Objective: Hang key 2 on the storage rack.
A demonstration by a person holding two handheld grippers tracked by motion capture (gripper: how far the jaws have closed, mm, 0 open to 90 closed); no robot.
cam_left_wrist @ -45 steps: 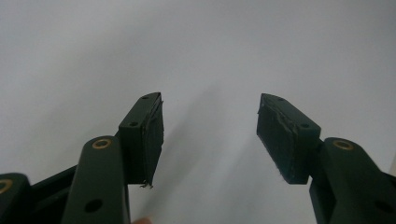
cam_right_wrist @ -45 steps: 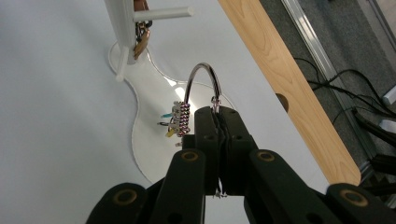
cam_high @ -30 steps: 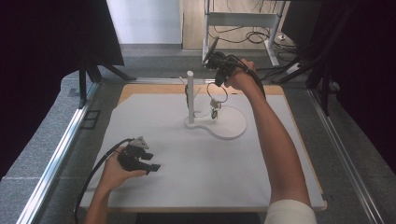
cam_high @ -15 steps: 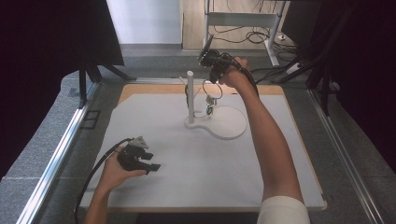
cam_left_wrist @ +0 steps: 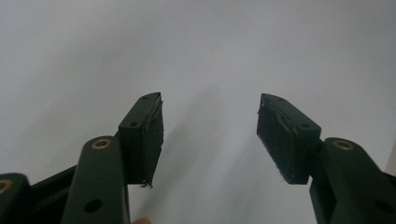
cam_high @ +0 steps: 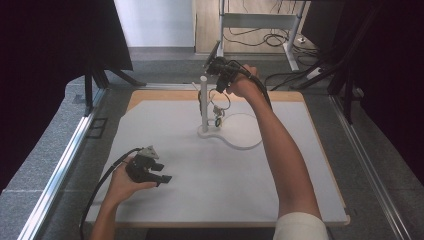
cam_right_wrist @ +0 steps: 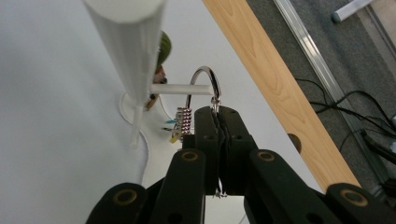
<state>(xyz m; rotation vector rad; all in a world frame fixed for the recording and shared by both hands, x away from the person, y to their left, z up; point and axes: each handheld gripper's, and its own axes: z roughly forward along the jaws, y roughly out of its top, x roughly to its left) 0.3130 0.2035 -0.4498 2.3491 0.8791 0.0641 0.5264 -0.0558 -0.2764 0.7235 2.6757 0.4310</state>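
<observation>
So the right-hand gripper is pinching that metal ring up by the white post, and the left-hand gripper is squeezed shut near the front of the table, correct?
Not quite. The left gripper is open: the left gripper view shows its jaws standing apart with nothing between them. The rest holds: the right gripper is shut on the metal ring, by the white post.

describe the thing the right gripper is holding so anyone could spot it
On the white table mat stands a white post with a thin side peg. Hooked over that peg is a silver ring, pinched edge-on by the right gripper. Unlike the plain white stand, it is shiny metal with small beads and charms dangling below.
</observation>
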